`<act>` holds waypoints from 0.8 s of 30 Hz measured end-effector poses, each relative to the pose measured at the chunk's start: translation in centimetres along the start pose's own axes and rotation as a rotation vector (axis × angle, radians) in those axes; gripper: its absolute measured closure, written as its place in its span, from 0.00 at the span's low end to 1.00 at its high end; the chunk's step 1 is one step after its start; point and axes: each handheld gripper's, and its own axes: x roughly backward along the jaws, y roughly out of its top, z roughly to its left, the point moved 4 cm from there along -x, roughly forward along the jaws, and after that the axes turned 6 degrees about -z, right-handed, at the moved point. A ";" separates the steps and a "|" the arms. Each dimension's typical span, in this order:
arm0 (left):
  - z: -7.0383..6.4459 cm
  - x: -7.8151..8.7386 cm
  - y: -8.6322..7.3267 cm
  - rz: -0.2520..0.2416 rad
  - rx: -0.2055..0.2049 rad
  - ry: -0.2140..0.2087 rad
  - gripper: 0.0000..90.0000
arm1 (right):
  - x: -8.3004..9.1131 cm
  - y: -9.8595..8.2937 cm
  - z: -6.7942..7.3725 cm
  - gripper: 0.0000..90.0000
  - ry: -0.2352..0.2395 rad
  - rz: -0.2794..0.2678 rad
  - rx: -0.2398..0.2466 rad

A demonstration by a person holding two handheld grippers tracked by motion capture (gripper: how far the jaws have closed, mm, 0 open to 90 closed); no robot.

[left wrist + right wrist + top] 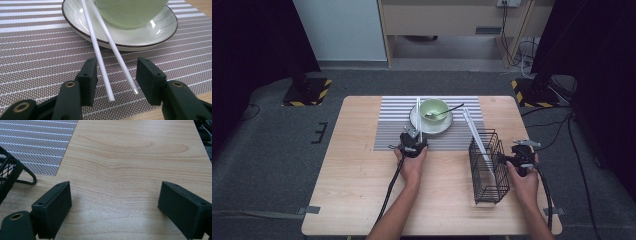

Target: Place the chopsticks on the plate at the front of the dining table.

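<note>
Wooden tabletop [362, 200] w/ striped placemat [37, 50]: white chopsticks [105, 62] lean on saucer [140, 37] rim, near ends lying between jaws of released left claw [116, 75], touching neither. Right claw [115, 202] released, empty, just beside wire basket [489, 165].

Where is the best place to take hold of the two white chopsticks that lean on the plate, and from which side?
Probably grip the white chopsticks at their low near ends, which lie free on the striped mat, while the far parts rest across the plate rim. Come from the person's side, along their length: the left gripper already has its open jaws around both ends, so closing there should pinch them together.
</note>
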 end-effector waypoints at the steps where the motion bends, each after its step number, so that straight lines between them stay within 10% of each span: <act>1: 0.0 0.0 0.0 -0.001 0.001 -0.004 0.61 | 0.0 0.0 0.0 0.13 0.000 0.000 0.000; 24: 0.4 0.0 0.2 -0.005 0.006 -0.003 0.77 | 0.0 0.0 0.0 0.13 0.000 0.000 0.000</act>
